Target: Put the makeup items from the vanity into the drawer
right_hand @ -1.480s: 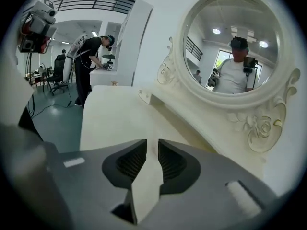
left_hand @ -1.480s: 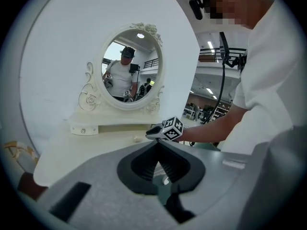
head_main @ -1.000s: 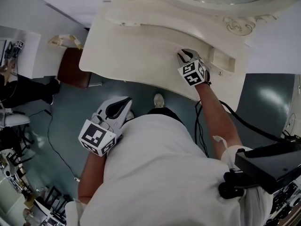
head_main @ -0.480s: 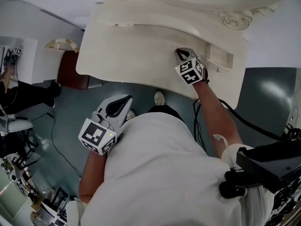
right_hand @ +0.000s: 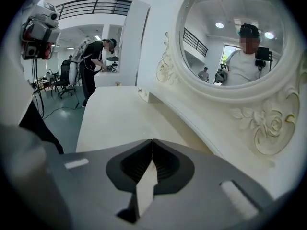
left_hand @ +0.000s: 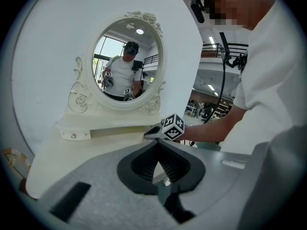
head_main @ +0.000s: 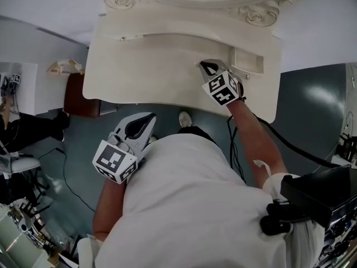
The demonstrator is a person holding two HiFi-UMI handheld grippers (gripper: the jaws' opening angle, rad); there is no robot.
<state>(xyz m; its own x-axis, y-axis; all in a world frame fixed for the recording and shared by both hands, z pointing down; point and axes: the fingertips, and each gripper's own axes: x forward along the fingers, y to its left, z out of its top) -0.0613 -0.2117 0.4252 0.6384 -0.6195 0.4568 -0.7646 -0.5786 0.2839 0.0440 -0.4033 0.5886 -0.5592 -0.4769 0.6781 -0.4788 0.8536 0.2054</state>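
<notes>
A cream counter (head_main: 150, 60) with a curved front edge stands against a plain white wall (head_main: 44, 4). Above the counter's back rises an oval mirror (left_hand: 127, 61) in a carved frame of scrolls and roses. Reflected in it are a round ceiling light (right_hand: 219, 25) and a bright window (right_hand: 229, 51). Below the counter's front edge the floor (head_main: 312, 105) is dark grey-green and glossy. Just left of the counter sits a dark brown piece of furniture (head_main: 78, 94), and farther left a white table (head_main: 22, 77). Beyond the counter's far end an upper-level railing (right_hand: 91, 6) crosses a bright hall.
</notes>
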